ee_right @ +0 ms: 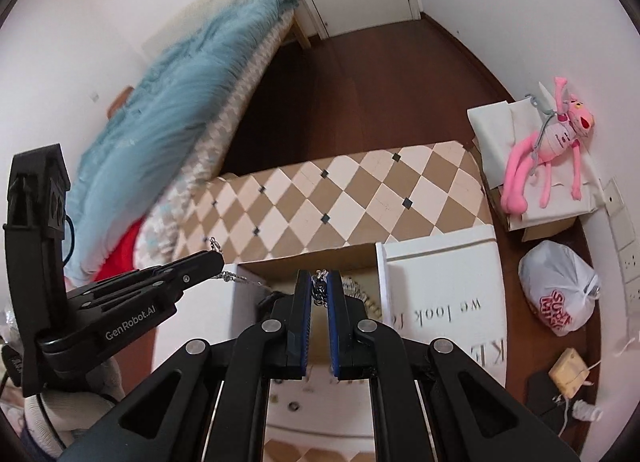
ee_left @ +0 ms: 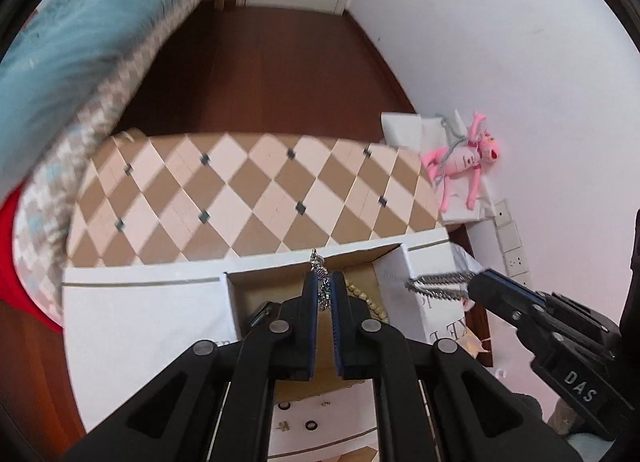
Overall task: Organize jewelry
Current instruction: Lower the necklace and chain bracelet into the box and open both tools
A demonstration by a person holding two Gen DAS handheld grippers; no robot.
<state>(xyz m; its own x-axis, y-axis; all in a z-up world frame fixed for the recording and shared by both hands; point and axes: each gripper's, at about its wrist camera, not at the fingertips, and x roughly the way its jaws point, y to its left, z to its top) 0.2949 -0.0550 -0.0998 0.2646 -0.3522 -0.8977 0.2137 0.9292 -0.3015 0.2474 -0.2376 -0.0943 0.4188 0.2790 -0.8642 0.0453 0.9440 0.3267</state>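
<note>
My left gripper (ee_left: 325,282) is shut on one end of a silver chain (ee_left: 320,267), above the open compartment of a white jewelry box (ee_left: 144,302). My right gripper (ee_right: 319,282) is shut on the other end of the silver chain (ee_right: 319,290), over the same box (ee_right: 440,282). In the left wrist view the right gripper (ee_left: 474,287) holds the chain (ee_left: 436,285) stretched at the right. In the right wrist view the left gripper (ee_right: 218,258) holds the chain (ee_right: 236,277) at the left. A beaded gold-coloured strand (ee_left: 368,300) lies in the compartment.
The box sits on a table with a diamond-checked cloth (ee_left: 256,198). A bed with a blue blanket (ee_right: 172,110) stands at the left. A pink plush toy (ee_right: 548,150) lies on a carton at the right, with a white plastic bag (ee_right: 560,290) below it. Small earrings (ee_left: 310,425) sit on the box's front tray.
</note>
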